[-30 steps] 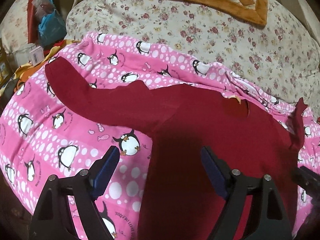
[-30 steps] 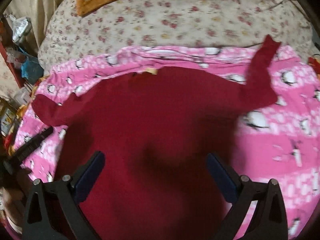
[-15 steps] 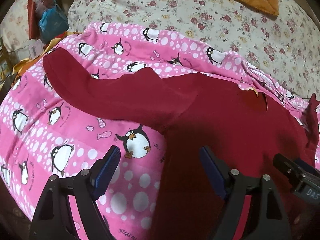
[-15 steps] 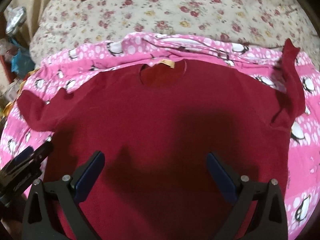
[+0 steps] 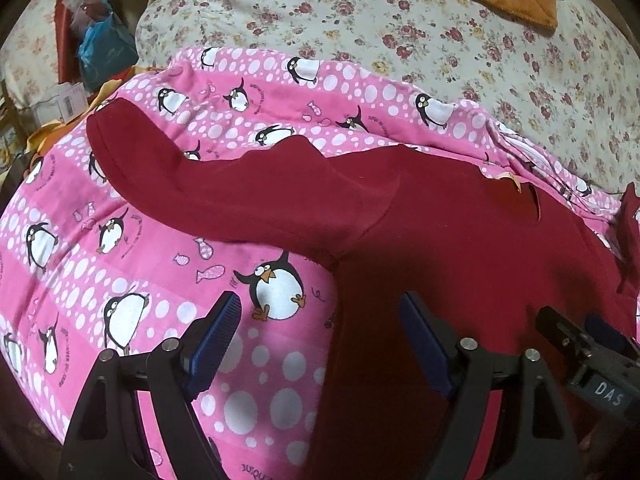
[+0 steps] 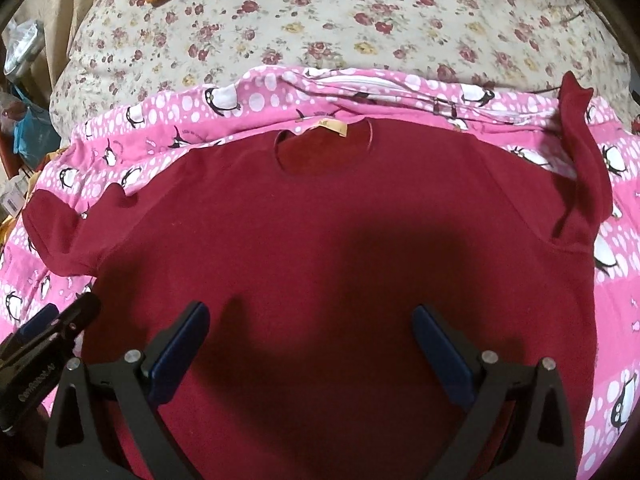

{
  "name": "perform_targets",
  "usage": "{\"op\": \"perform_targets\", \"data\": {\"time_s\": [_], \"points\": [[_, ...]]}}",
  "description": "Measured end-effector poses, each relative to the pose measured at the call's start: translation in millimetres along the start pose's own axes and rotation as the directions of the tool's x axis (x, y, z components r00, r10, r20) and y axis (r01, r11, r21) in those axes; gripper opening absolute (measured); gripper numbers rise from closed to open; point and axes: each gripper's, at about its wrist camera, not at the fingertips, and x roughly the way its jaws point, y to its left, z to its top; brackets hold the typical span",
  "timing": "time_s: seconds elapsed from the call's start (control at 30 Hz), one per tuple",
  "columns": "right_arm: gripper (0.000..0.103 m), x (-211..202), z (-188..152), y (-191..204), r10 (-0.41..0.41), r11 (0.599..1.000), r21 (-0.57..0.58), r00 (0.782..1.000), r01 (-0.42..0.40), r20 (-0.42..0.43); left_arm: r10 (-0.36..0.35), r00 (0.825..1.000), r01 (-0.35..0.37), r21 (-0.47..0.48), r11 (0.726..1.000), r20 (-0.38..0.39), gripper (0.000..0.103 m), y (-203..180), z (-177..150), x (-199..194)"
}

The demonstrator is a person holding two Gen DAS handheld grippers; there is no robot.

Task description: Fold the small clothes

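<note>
Left gripper (image 5: pixel 320 344) and right gripper (image 6: pixel 310 354) are hovering, jaws apart, holding nothing. Maroon shirt (image 6: pixel 340 240) is lying flat mid-frame on the penguin blanket (image 5: pixel 120 260). Risk: right sleeve (image 6: pixel 584 152), upper right, is standing crumpled, likely skewing any fold.

Both wrist views close, angled down, facing bedhead; share red shirt (image 5: pixel 460 248) (image 6: pixel 320 248).

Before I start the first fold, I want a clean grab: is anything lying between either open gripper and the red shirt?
Nothing visible is. The red shirt lies spread flat on the penguin blanket, with nothing on top of it. The right gripper is open directly over its body; the left gripper is open over the shirt's side edge, below the outstretched sleeve.
</note>
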Motion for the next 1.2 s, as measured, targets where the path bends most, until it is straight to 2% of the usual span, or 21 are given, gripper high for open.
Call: {"op": "perform_targets", "data": {"time_s": [0.17, 0.77, 0.93, 1.03, 1.2], "points": [[0.103, 1.0, -3.7, 3.3, -0.026, 0.999, -0.02, 1.0, 0.026, 0.012, 0.006, 1.0, -0.006, -0.007, 1.0, -0.01, 0.063, 1.8, -0.8, 2.0], [0.103, 4.0, -4.7, 2.9, -0.041, 0.998, -0.045, 0.999, 0.042, 0.022, 0.0, 1.0, 0.0, -0.006, 1.0, -0.012, 0.063, 0.0, -2.1, 2.8], [0.103, -5.0, -8.6, -1.9, -0.062, 0.998, -0.007, 0.996, 0.063, 0.072, -0.008, 1.0, 0.008, -0.009, 1.0, -0.005, 0.063, -0.2, -1.5, 0.1], [0.103, -4.8, -7.9, -3.3, -0.066, 0.998, 0.002, 0.995, 0.066, 0.071, -0.013, 1.0, 0.013, -0.004, 1.0, -0.003, 0.063, -1.8, -1.4, -0.9], [0.103, -9.4, -9.9, 0.7, -0.111, 0.994, -0.003, 0.989, 0.112, 0.102, -0.022, 1.0, 0.022, 0.014, 1.0, 0.011, 0.063, -6.1, -1.8, -4.9]]}}
